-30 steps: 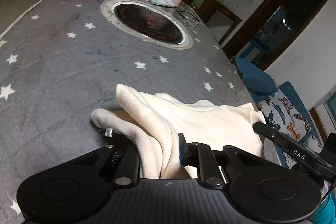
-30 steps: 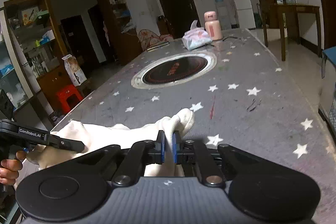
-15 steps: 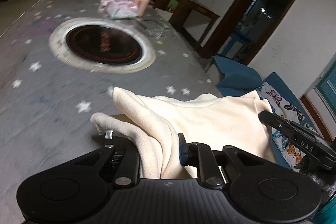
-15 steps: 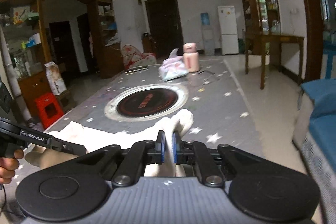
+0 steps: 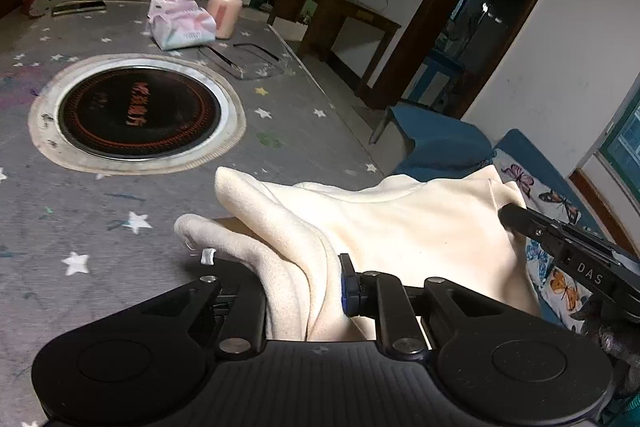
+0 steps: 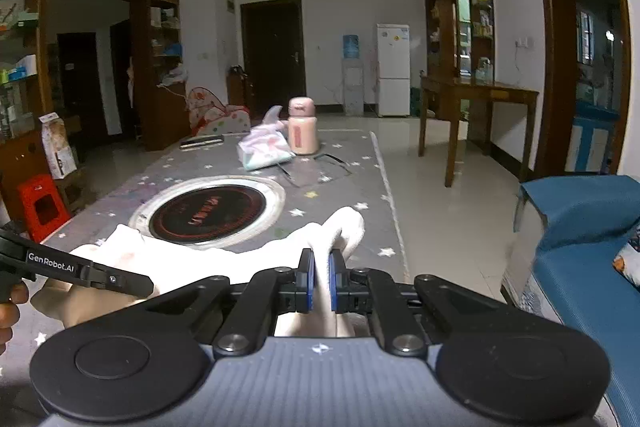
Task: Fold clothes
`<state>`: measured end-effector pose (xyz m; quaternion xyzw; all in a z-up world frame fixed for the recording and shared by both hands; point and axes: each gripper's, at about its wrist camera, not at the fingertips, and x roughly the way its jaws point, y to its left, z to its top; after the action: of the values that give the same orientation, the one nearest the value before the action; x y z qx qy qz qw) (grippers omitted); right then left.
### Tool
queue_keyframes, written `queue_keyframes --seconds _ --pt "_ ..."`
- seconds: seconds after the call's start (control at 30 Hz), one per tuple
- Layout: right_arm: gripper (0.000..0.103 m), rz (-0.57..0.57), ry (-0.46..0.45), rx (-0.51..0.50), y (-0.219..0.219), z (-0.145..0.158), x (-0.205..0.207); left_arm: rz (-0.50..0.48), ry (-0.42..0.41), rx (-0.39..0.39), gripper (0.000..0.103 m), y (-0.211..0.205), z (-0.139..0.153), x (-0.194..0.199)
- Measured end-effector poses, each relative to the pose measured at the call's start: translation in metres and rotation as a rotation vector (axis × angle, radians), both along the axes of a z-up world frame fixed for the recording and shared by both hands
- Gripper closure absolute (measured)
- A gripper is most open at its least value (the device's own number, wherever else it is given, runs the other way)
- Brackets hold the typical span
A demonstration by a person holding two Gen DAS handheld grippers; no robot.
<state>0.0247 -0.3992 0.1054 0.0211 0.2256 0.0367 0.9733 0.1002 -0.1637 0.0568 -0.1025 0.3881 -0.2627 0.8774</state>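
Observation:
A cream garment (image 5: 400,227) hangs stretched between both grippers above the near end of the grey star-print table (image 5: 120,211). My left gripper (image 5: 304,283) is shut on a bunched edge of it. My right gripper (image 6: 321,279) is shut on the other edge (image 6: 336,235). The right gripper's finger also shows at the right of the left wrist view (image 5: 568,247), and the left gripper's finger at the left of the right wrist view (image 6: 88,273).
A round black cooktop (image 5: 136,111) is set into the table's middle. A tissue pack (image 5: 180,27) and a pink bottle (image 5: 224,11) stand at the far end. A blue sofa (image 6: 588,251) lies to the right, a wooden table (image 6: 476,103) beyond.
Both grippers have risen and tilted up with the garment, lifting it off the table. More of the room now shows.

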Motion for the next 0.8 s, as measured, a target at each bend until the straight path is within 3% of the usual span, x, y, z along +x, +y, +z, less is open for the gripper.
queue_keyframes --seconds 0.53,0.8 --pt "0.096 -0.096 0.180 0.019 -0.027 -0.074 0.016 -0.010 0.070 0.094 0.085 -0.017 -0.047 0.008" --pt "0.092 -0.147 0.218 -0.018 -0.034 -0.081 0.023 0.004 0.063 0.138 0.069 -0.013 -0.051 0.007"
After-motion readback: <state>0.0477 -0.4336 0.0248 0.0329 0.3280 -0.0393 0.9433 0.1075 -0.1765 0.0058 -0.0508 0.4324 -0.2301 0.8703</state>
